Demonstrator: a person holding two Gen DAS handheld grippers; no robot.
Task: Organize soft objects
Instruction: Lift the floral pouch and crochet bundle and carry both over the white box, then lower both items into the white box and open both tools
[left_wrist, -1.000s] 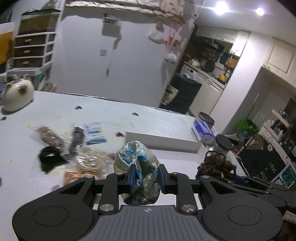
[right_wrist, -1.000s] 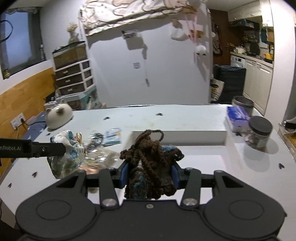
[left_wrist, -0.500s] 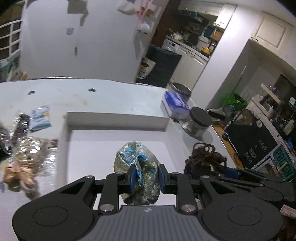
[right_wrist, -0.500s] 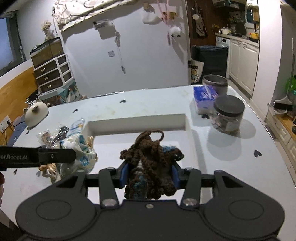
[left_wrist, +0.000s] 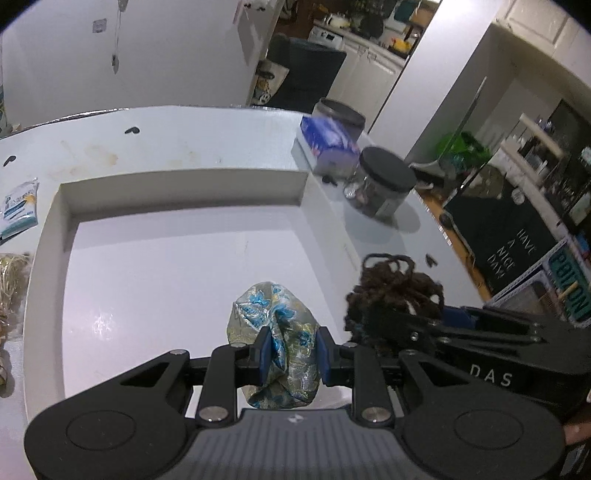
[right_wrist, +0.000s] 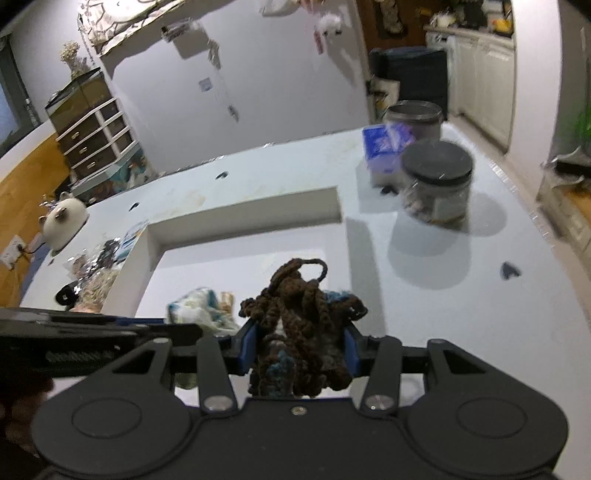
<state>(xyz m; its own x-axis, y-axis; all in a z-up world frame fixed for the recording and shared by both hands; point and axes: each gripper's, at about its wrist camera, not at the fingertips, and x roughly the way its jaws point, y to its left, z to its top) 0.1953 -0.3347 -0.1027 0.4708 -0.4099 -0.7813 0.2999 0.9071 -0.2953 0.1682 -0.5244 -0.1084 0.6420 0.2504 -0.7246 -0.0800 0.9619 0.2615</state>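
White table (left_wrist: 207, 147) fills both views, with a shallow white tray (left_wrist: 177, 192) set on it and a dim kitchen behind. At the far left a cream figurine (right_wrist: 64, 221) sits near the table edge; nearer the tray lie crinkled clear packets (right_wrist: 96, 273), blurred and cut off at the left wrist frame's edge, and a blue-white sachet (left_wrist: 18, 206). Left gripper (left_wrist: 290, 354) hangs over the tray's near part, its blue pads pinching a scrunched floral cloth (left_wrist: 277, 321); the cloth's lower end is hidden behind the gripper body. Right gripper (right_wrist: 297, 349), just to the right, is clamped on a brown yarn bundle (right_wrist: 299, 317) over the tray's right side; bluish strands inside the bundle are hard to make out. Right of the tray stand a blue tissue pack (right_wrist: 384, 147), a black-lidded jar (right_wrist: 436, 184) with indistinct contents, and a grey tub (right_wrist: 413, 118) partly hidden behind the pack.
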